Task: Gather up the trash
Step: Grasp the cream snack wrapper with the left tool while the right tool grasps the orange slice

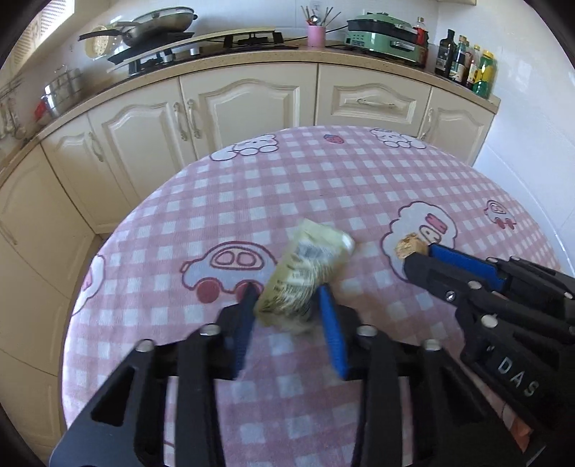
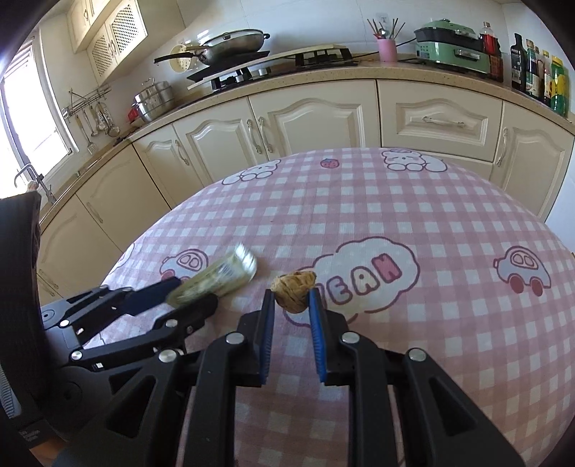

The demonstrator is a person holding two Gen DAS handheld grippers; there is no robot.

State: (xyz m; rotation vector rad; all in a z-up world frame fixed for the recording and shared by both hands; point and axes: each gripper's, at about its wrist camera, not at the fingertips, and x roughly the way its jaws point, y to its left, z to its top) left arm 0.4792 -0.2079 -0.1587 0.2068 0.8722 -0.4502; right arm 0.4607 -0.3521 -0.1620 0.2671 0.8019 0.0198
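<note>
A crumpled yellow-green wrapper [image 1: 305, 273] sits between the blue pads of my left gripper [image 1: 287, 294], which is shut on it just above the pink checked tablecloth [image 1: 287, 186]. It also shows blurred in the right wrist view [image 2: 219, 278], held by the left gripper [image 2: 190, 298]. My right gripper [image 2: 291, 296] is shut on a small brown crumpled paper ball [image 2: 293, 287]. In the left wrist view the paper ball [image 1: 409, 246] sticks out of the right gripper [image 1: 422, 257] at the right.
The round table stands in front of cream kitchen cabinets [image 1: 251, 104]. The counter behind holds a stove with a pan [image 1: 158, 25], a pink utensil cup [image 1: 316, 34], a green appliance [image 1: 384, 36] and bottles [image 1: 467, 64].
</note>
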